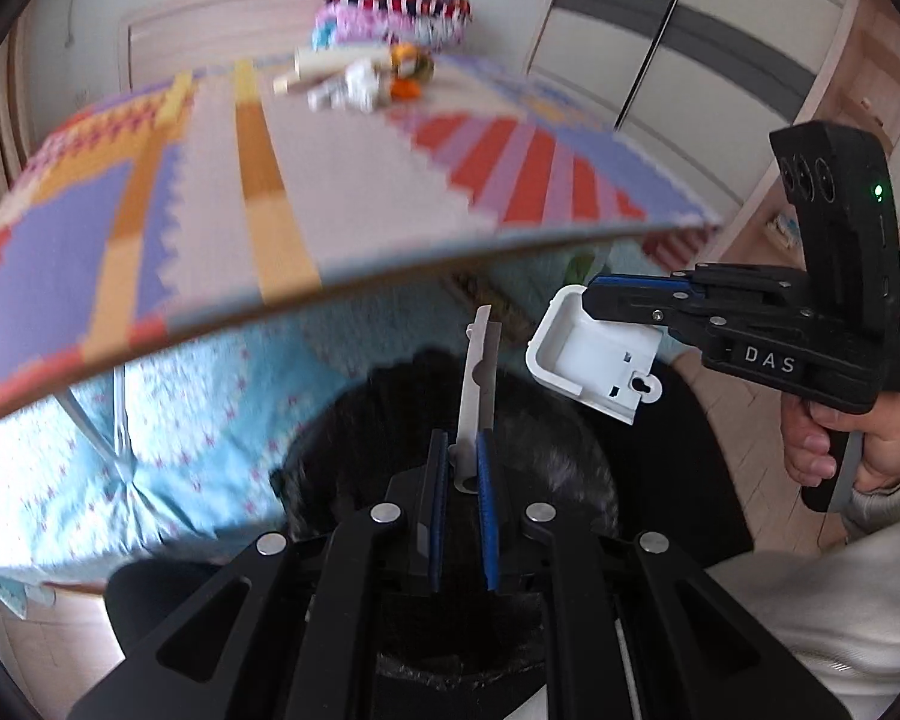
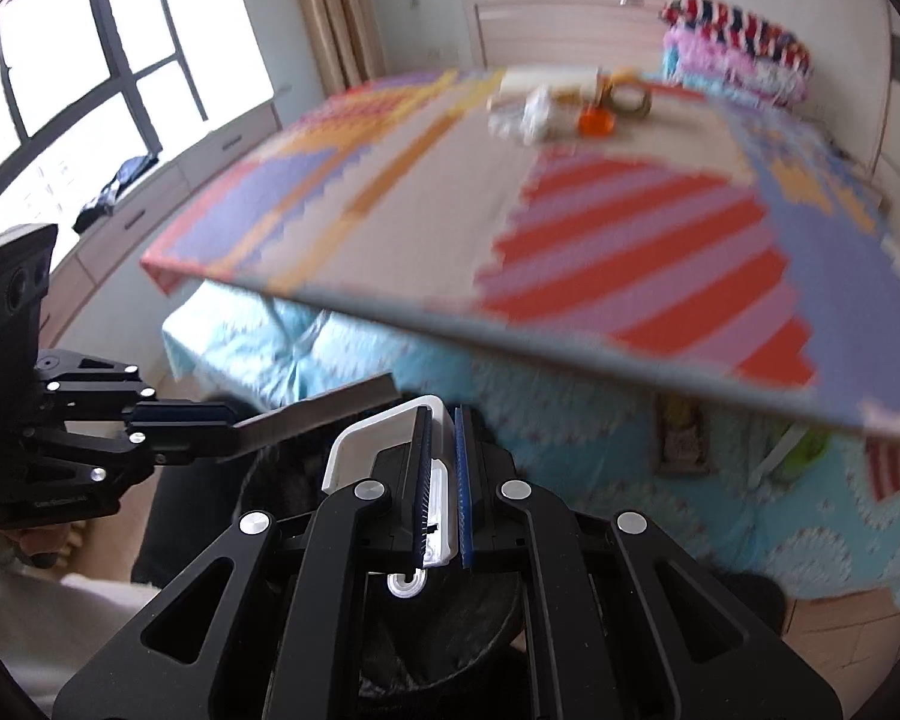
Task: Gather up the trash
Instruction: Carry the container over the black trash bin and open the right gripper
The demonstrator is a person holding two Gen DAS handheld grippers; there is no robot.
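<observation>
the left tool is pinched nearly shut on the bottom end of a thin grey metal strip, its blue pads pressed against both faces. the strip's long axis runs forward along the fingers, away from the wrist and up toward the near edge of the surface, with its free tip just short of that edge. in the right wrist view the same strip sticks out of the left tool toward the right, slightly raised at its tip.

the right tool is closed down on one wall of a white plastic tray, an open shallow box with a keyhole tab at the near end. seen from the left wrist, the tray hangs from the right tool with its open side facing the left camera, its long axis tilted down to the right.

both things hang over a black bin bag on the floor, below and in front of the surface edge. the two tools are near each other but apart. the patterned surface overhangs the bag; far across it lies a blurred cluster of remaining rubbish. behind is a bed with a blue sheet.

the right hand grips its handle upright, sleeve at the wrist, the tool pointing left and level.
</observation>
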